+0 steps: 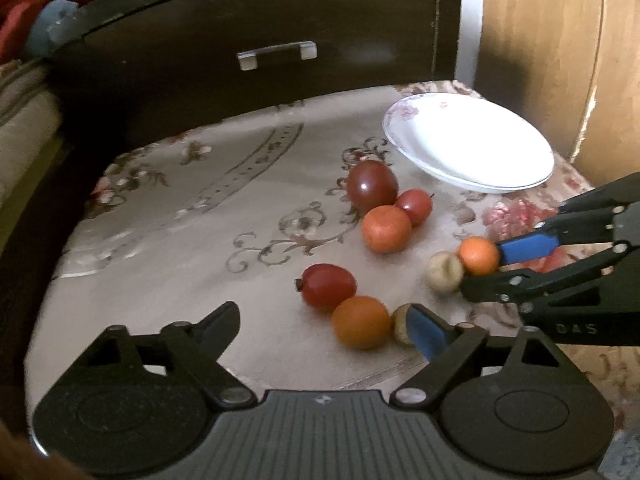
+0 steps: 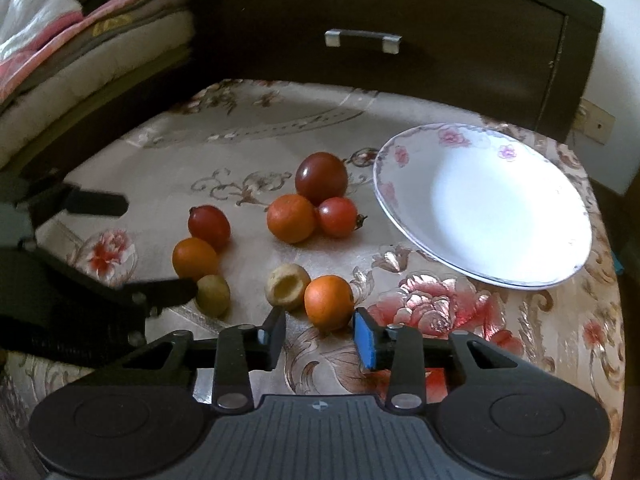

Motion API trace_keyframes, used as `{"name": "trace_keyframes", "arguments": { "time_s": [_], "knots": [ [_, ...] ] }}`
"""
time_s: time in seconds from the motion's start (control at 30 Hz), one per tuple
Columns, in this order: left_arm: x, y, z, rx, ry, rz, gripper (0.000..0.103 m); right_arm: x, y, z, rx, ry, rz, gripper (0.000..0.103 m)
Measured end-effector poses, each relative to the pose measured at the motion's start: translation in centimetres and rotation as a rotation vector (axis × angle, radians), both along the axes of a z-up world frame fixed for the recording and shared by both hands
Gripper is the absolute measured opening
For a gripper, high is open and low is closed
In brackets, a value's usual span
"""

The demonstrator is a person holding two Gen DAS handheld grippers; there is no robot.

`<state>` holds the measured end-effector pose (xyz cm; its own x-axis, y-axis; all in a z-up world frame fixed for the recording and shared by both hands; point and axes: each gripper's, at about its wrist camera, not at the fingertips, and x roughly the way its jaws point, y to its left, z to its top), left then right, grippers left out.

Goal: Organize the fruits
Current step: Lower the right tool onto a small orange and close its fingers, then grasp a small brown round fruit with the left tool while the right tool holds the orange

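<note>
Several small fruits lie on a floral cloth. A dark red fruit (image 2: 321, 177), an orange one (image 2: 291, 218) and a red one (image 2: 338, 216) cluster at centre. A red fruit (image 2: 209, 227), an orange fruit (image 2: 195, 259) and an olive-brown fruit (image 2: 213, 295) lie left of them. A hollowed tan fruit (image 2: 287, 286) touches an orange fruit (image 2: 329, 302). My right gripper (image 2: 320, 340) is open, its fingertips just short of that orange fruit (image 1: 479, 255). My left gripper (image 1: 326, 330) is open wide around the near orange fruit (image 1: 361, 322). An empty white floral plate (image 2: 480, 204) sits at the right.
A dark cabinet with a metal handle (image 2: 363, 41) stands behind the table. Bedding (image 2: 60, 40) lies at the left. A wooden panel (image 1: 560, 60) rises at the right of the left wrist view. The table edge curves close behind the plate (image 1: 468, 142).
</note>
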<state>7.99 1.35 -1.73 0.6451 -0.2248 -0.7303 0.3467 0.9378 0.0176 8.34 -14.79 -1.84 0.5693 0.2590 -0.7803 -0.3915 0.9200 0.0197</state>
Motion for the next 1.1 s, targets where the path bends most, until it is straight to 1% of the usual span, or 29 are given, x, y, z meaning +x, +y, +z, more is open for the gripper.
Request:
{"name": "trace_keyframes", "arguments": {
  "time_s": [0.07, 0.17, 0.2, 0.27, 0.37, 0.43, 0.53, 0.63, 0.73, 0.83, 0.87, 0.97, 1.1],
  "knots": [
    [0.2, 0.1, 0.1, -0.023, 0.023, -0.021, 0.086, 0.3, 0.0, 0.0, 0.001, 0.002, 0.011, 0.029],
    [0.4, 0.4, 0.3, -0.044, 0.055, -0.047, 0.08, 0.7, 0.0, 0.1, 0.0, 0.007, 0.023, 0.022],
    [0.5, 0.5, 0.3, -0.047, 0.062, -0.052, 0.08, 0.7, 0.0, 0.1, 0.003, 0.01, 0.025, 0.021],
    [0.5, 0.7, 0.4, -0.055, 0.08, -0.064, 0.073, 0.7, -0.1, 0.1, 0.011, 0.013, 0.024, 0.021],
    [0.6, 1.0, 0.5, -0.047, 0.094, -0.077, 0.07, 0.8, -0.1, 0.0, 0.014, 0.013, 0.023, 0.021],
    [0.8, 1.2, 0.3, -0.043, 0.104, -0.078, 0.069, 0.9, -0.2, 0.1, 0.022, 0.021, 0.021, 0.02],
    [1.2, 1.7, -0.1, -0.08, 0.129, -0.067, 0.069, 1.0, -0.6, 0.3, 0.034, 0.028, 0.01, 0.02],
    [1.0, 1.2, 0.1, -0.078, 0.113, -0.093, 0.066, 0.9, -0.8, 0.5, 0.046, 0.036, 0.004, 0.02],
    [0.7, 0.9, 0.4, -0.103, 0.123, -0.119, 0.066, 0.8, -0.8, 0.5, 0.051, 0.044, 0.001, 0.02],
    [0.4, 0.3, 0.4, -0.1, 0.116, -0.147, 0.067, 0.6, -0.8, 0.5, 0.048, 0.049, 0.006, 0.02],
    [0.5, 0.1, 0.4, -0.104, 0.116, -0.151, 0.069, 0.6, -0.8, 0.5, 0.051, 0.051, 0.006, 0.02],
    [1.1, 0.3, 0.2, -0.119, 0.117, -0.145, 0.069, 0.5, -1.0, 0.6, 0.059, 0.055, 0.004, 0.02],
    [2.0, 1.4, 0.1, -0.18, 0.176, -0.107, 0.068, 0.6, -1.2, 0.6, 0.065, 0.062, -0.001, 0.02]
  ]
}}
